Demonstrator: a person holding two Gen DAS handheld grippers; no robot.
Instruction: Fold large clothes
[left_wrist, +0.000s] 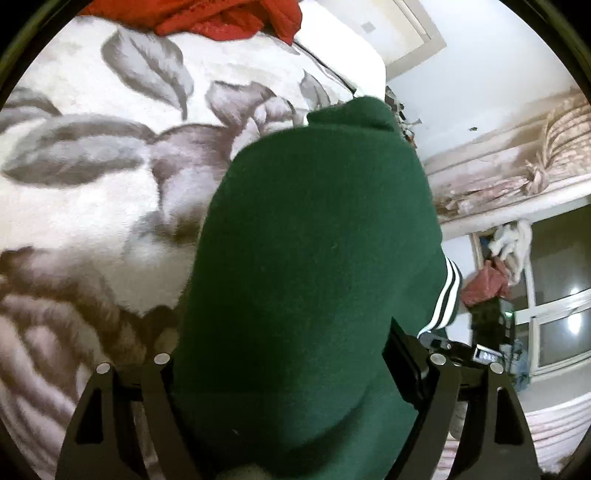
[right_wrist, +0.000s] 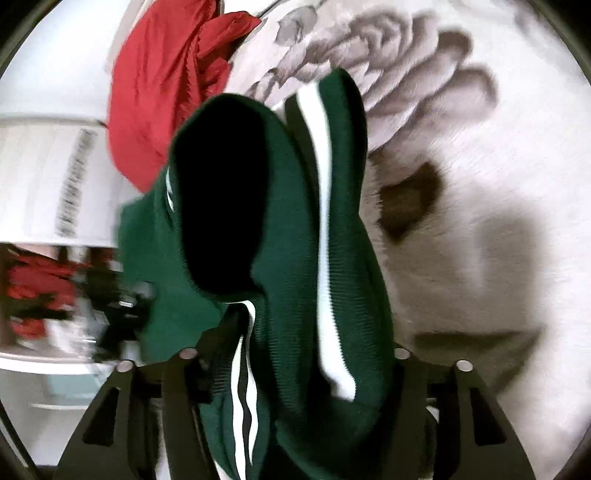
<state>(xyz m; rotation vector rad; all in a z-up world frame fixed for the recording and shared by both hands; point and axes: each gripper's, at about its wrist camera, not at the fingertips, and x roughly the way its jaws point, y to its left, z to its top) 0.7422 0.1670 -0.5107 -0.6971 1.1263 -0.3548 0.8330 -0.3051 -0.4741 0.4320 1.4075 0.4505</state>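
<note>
Green sweater (left_wrist: 314, 258) bunched between both grippers' spread jaws, grip unclear, floral blanket (left_wrist: 92, 184) beneath

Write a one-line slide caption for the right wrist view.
Green white-striped garment draped between the right gripper jaws above a floral blanket, red garment behind.

surface: bed (left_wrist: 92, 206) under white plush blanket with grey-brown flower print | on it: green garment (left_wrist: 314, 258) with white stripes, bunched | far end: red garment (left_wrist: 221, 18), crumpled on blanket
</note>
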